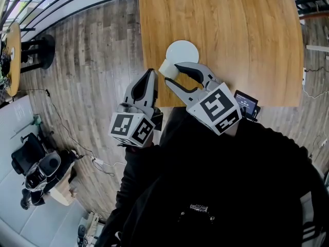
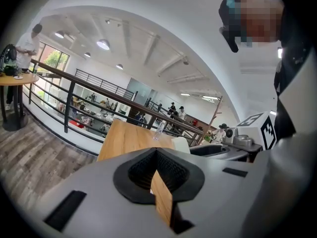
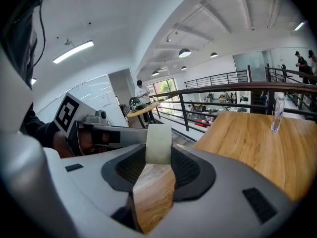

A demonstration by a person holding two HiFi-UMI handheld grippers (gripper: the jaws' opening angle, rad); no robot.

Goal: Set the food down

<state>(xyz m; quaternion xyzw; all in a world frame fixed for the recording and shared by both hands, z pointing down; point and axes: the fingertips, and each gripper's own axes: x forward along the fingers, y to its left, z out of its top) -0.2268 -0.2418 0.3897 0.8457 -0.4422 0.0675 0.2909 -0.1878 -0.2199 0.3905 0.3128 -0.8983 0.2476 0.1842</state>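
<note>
**Fig. 1. Food held at the plate's near-left rim**

Head view, looking steeply down. The right gripper (image 1: 172, 75) reaches over the near-left corner of the wooden table (image 1: 231, 30), its jaws well apart and pressed on either side of the food (image 1: 167, 68) — a pale, cream-coloured cylinder. The food sits at the near-left rim of a round white plate (image 1: 185, 49); whether it touches the plate cannot be told. In the right gripper view the cylinder stands upright between the dark ribbed pads (image 3: 185, 167), with a clear bottle (image 3: 277, 113) at the far end of the table. The left gripper (image 1: 150, 77) hangs just left of the table's edge, over the plank floor (image 1: 87, 60) — its jaws together at the tips, with nothing between them.
</note>
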